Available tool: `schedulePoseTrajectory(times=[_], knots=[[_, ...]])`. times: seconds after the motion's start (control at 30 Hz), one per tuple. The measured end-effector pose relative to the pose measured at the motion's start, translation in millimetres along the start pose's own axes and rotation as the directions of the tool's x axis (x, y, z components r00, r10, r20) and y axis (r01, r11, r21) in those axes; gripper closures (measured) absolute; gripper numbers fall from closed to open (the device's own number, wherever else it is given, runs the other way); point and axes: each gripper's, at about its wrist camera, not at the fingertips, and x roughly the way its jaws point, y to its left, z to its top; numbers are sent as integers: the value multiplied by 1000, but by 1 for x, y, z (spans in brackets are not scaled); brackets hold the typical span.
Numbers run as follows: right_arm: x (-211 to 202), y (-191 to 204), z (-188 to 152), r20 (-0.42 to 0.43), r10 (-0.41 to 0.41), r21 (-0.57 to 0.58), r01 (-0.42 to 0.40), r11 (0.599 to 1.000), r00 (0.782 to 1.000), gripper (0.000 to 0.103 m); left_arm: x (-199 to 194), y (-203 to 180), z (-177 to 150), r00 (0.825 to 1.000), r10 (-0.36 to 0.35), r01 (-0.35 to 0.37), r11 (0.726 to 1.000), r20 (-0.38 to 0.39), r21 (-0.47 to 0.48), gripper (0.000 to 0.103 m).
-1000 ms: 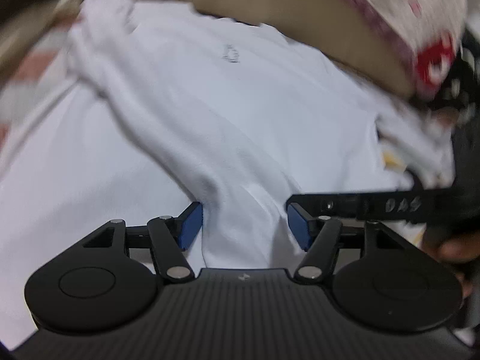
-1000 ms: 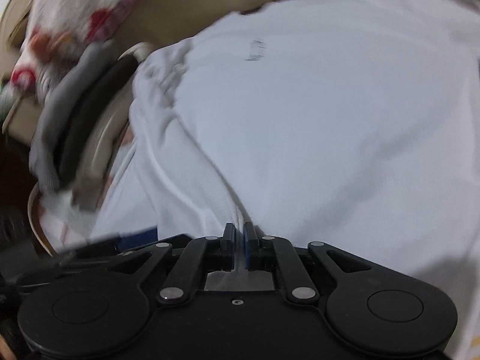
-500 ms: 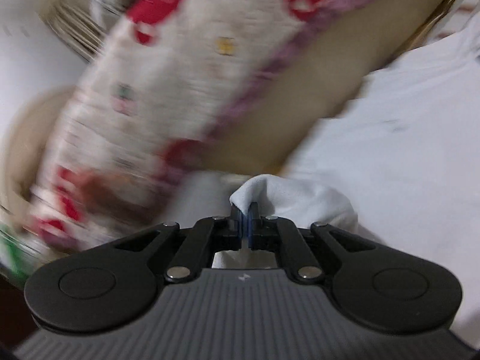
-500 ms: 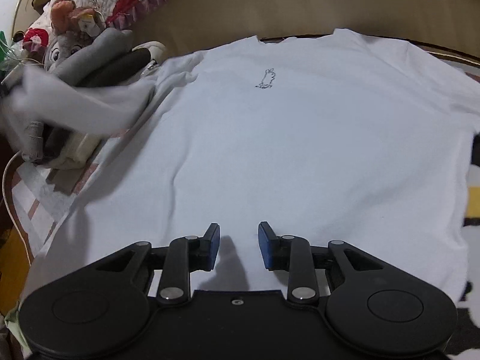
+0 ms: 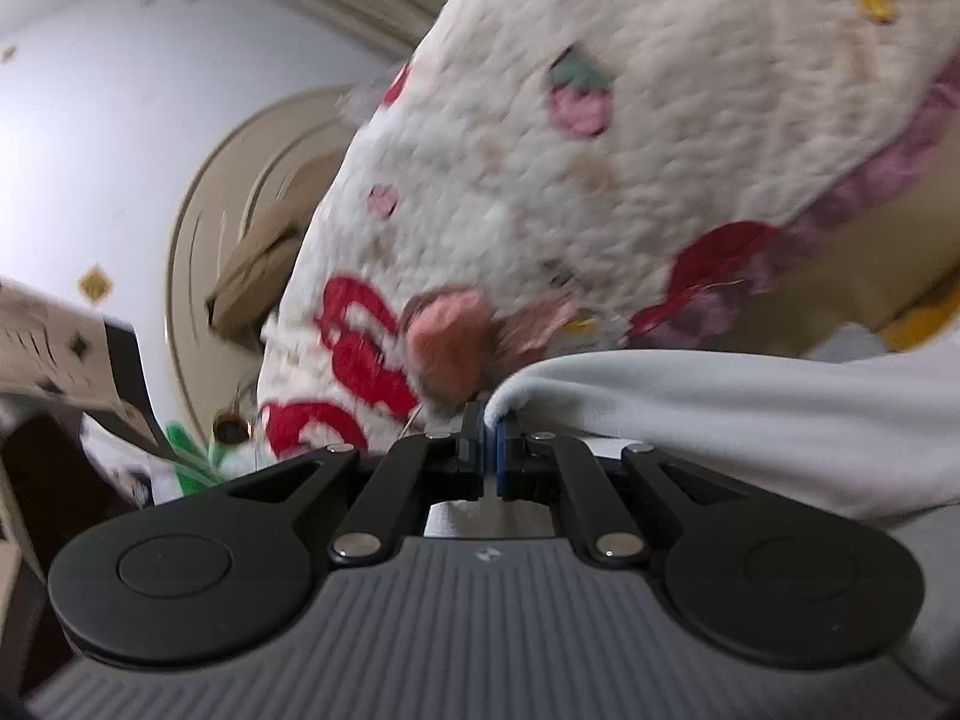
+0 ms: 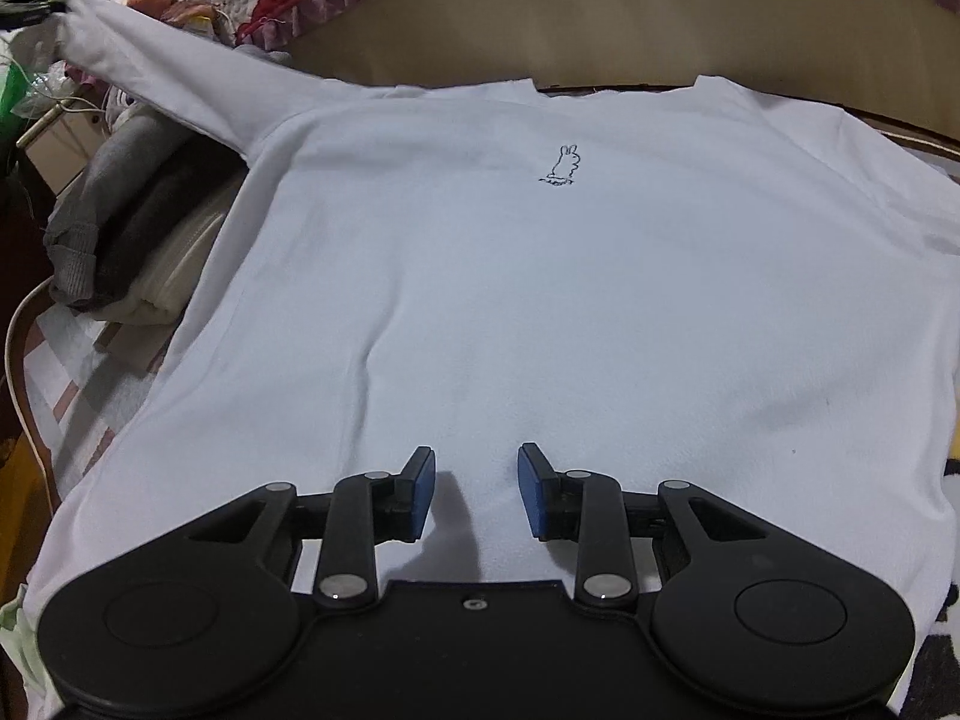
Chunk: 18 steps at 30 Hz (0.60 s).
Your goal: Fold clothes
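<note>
A white long-sleeved shirt (image 6: 540,312) with a small rabbit drawing (image 6: 563,167) lies flat, front up, on the bed. My right gripper (image 6: 471,492) is open and empty, just above the shirt's lower middle. My left gripper (image 5: 492,444) is shut on the end of the shirt's left sleeve (image 5: 690,414). In the right wrist view that sleeve (image 6: 180,90) stretches out taut to the upper left, held up off the bed. The right sleeve runs out of view at the right.
A quilted blanket with red and pink prints (image 5: 600,150) lies at the head of the bed. A pile of grey and cream clothes (image 6: 126,228) sits left of the shirt. A tan headboard (image 6: 600,18) lies behind the collar.
My right gripper let go of the shirt and opened above its lower part. My left gripper closed on the sleeve end and pulled it out to the upper left, straightening it.
</note>
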Motion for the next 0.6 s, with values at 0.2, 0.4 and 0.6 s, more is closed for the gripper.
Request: schedulePoseTrajectory(times=[0.2,0.4,0.6], knots=[[3,16,-12,28,9,-102,-6,995,1000,46,54,-10,-30,995,27,-33,998,-96,-56,100],[4,32,-16,13,22,-193,-19,981,1000,45,73,-16,-74,967,-91,24,962,-236,-273,61],[2,35,-13,-17,80,-154,-81,985,997,45,4,-33,-84,1000,-16,15,984,-2,-179,24]])
